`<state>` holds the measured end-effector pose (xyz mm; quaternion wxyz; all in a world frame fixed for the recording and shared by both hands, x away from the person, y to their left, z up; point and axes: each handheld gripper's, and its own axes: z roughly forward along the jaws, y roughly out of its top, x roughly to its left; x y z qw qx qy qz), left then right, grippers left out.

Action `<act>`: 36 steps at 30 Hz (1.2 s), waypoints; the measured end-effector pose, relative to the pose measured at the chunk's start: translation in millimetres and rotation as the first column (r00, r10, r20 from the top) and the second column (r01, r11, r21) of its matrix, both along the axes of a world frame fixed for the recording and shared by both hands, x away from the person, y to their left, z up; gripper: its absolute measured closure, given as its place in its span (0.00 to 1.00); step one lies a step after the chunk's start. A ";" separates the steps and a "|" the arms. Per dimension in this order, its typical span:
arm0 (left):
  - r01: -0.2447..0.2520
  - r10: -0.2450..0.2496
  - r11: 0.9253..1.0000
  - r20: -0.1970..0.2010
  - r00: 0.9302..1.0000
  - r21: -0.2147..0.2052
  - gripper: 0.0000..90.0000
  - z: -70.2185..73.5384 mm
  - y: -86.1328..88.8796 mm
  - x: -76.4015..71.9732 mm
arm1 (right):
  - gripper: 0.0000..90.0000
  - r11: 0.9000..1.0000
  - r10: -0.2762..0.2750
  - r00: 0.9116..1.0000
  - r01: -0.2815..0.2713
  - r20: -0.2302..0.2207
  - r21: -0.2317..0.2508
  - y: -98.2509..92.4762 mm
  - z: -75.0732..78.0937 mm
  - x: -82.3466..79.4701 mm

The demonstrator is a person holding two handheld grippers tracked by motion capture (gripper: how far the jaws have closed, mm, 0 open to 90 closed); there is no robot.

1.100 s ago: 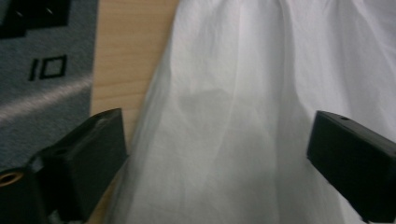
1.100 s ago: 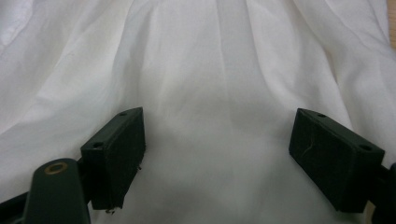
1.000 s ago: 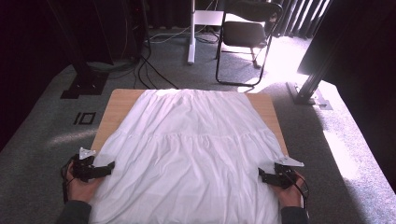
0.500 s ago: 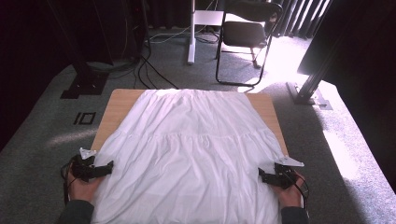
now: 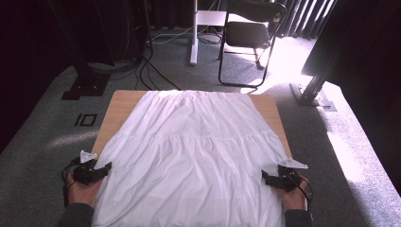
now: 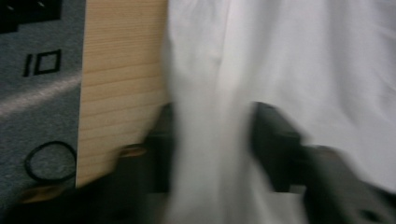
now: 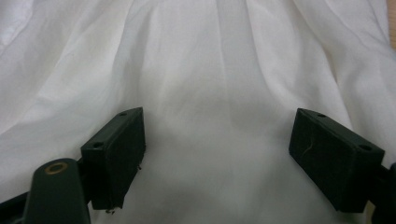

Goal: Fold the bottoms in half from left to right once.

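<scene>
Closing left gripper [image 6: 212,140] (level) around white garment [image 5: 194,156] edge | right gripper [image 7: 217,154] wide open above it

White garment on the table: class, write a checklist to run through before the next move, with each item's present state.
1. White garment spread flat on the wooden table: ok.
2. Left gripper has cloth between its jaws, which have just been closing: ok.
3. Left gripper's grip firm: cannot tell, picture blurred.
4. Right gripper closed on cloth: not ok, jaws wide apart above it.
5. Both grippers at matching side edges near the person: ok.
</scene>
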<state>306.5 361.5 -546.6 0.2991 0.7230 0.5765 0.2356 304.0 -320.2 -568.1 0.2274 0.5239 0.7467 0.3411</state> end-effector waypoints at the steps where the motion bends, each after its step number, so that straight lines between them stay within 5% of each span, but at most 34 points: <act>1: 0.000 0.000 1.000 0.000 1.000 0.000 0.81 0.0 0.0 0.0 | 0.20 1.000 0.000 1.000 0.000 0.000 0.000 0.0 0.0 0.0; 2: -0.003 0.002 1.000 -0.020 1.000 -0.023 0.92 1.8 6.2 -0.6 | 0.20 1.000 0.000 1.000 0.000 0.000 0.000 0.0 0.0 0.0; 4: -0.016 0.016 1.000 -0.012 1.000 -0.002 0.97 2.8 11.6 -2.7 | 0.20 1.000 0.001 1.000 -0.001 0.000 0.000 0.0 0.0 -0.1; 8: -0.054 0.054 0.999 0.045 0.998 -0.001 0.99 12.7 26.6 -11.6 | 0.20 1.000 0.002 1.000 -0.002 0.002 -0.001 0.1 0.0 -0.3; 16: -0.165 0.166 0.986 0.050 0.985 -0.015 0.99 18.4 78.9 -17.8 | 0.22 1.000 0.020 1.000 -0.020 0.003 0.002 5.9 0.1 -3.7; 22: -0.293 0.293 0.956 0.059 0.954 0.000 0.99 21.6 110.5 -20.7 | 0.22 0.998 0.069 0.998 -0.069 0.004 0.000 20.8 0.3 -7.6; 23: -0.293 0.293 0.956 0.059 0.954 0.000 0.99 21.6 110.5 -20.7 | 0.22 0.998 0.069 0.998 -0.069 0.004 0.000 20.8 0.3 -7.6; 24: -0.332 0.332 0.943 0.065 0.941 -0.024 0.99 26.0 117.4 -21.6 | 0.22 0.995 0.097 0.995 -0.097 0.005 0.005 29.5 0.5 -10.1; 25: -0.335 0.337 0.942 0.070 0.939 -0.035 0.99 28.4 117.7 -22.0 | 0.25 0.994 0.109 0.994 -0.109 0.005 -0.006 33.1 0.9 -11.6; 29: -0.246 0.249 0.969 0.121 0.961 -0.036 0.99 49.3 100.4 -25.3 | 0.36 0.995 0.067 0.997 -0.063 0.046 -0.074 34.6 8.1 -17.4; 31: -0.197 0.204 0.979 0.151 0.967 -0.061 0.99 59.2 92.2 -26.8 | 0.38 0.999 0.035 0.997 -0.032 0.075 -0.038 26.6 13.2 -19.5; 33: -0.162 0.173 0.984 0.172 0.970 -0.077 0.99 65.0 87.4 -27.8 | 0.39 1.000 0.007 0.996 -0.006 0.092 -0.007 18.5 16.1 -21.1; 36: -0.032 0.064 0.990 0.237 0.969 -0.136 0.99 85.8 64.8 -30.0 | 0.40 1.000 -0.021 0.996 0.021 0.085 0.000 10.1 14.3 -22.1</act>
